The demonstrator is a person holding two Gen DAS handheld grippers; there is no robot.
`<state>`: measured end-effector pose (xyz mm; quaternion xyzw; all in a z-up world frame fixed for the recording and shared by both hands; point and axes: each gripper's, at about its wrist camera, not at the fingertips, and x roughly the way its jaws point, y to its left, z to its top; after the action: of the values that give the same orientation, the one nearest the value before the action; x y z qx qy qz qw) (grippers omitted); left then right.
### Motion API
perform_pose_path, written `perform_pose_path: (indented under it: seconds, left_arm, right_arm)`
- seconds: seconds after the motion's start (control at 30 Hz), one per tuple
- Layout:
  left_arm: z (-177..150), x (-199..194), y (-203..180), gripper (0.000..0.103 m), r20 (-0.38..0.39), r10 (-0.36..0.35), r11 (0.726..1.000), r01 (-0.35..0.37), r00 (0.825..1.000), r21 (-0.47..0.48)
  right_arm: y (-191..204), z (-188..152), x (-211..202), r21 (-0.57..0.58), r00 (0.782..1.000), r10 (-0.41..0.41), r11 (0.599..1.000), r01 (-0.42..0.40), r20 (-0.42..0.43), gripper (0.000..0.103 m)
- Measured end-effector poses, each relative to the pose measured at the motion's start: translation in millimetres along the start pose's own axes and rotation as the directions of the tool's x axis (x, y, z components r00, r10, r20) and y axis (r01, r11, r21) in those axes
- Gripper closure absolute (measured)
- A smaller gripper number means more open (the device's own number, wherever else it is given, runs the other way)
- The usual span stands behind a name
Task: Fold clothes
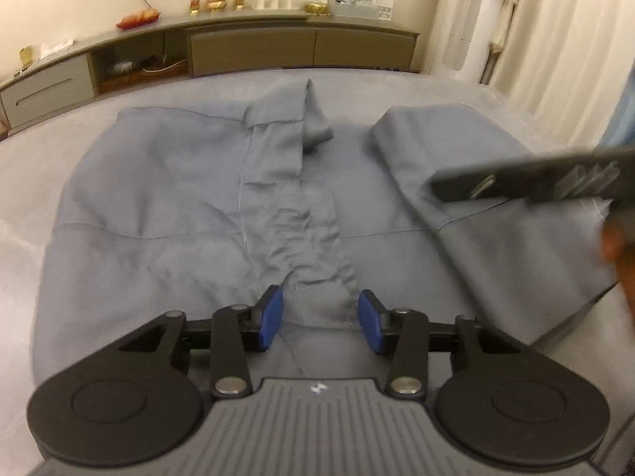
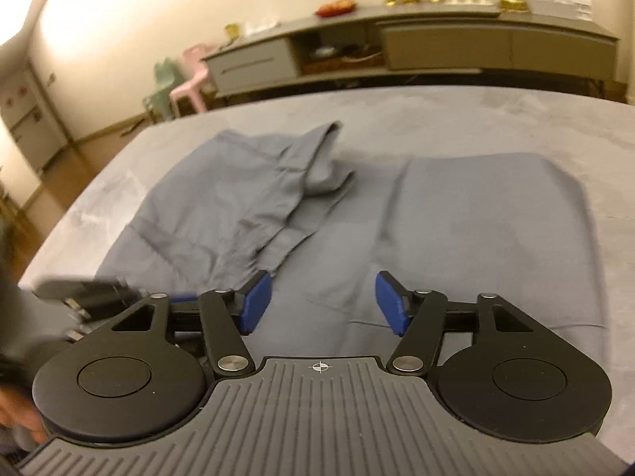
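Blue pads [image 1: 272, 319] of the left claw [image 1: 320, 319] stand apart, empty, just above the near edge of a grey-blue garment [image 1: 158, 206] whose crumpled folded strip runs straight ahead from between them. It lies spread on a grey bed [image 1: 47, 150], its right side folded inward. Over that side, the right claw [image 2: 323, 303] gapes wide, gripping nothing. Beyond the bed stands a long sideboard [image 1: 254, 45].
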<state>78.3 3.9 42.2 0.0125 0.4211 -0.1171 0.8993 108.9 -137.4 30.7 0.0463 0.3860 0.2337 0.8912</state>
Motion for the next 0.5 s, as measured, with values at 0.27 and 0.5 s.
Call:
perform_pose_path:
  seconds: [0.27,0.5]
  left_arm:
    - [39,-48,-16,0.037,0.117,-0.077,0.997,0.076,0.99,0.016]
    - [103,-36,-63,0.017,0.11,-0.17,0.985,0.169,0.979,0.019]
  right_arm:
    - [-85,-47,-56,0.201,0.946,-0.325,0.925,0.323,-0.025,0.017]
    - [-61,-66,-51,0.042,0.965,-0.262,0.964,0.262,0.005,0.082]
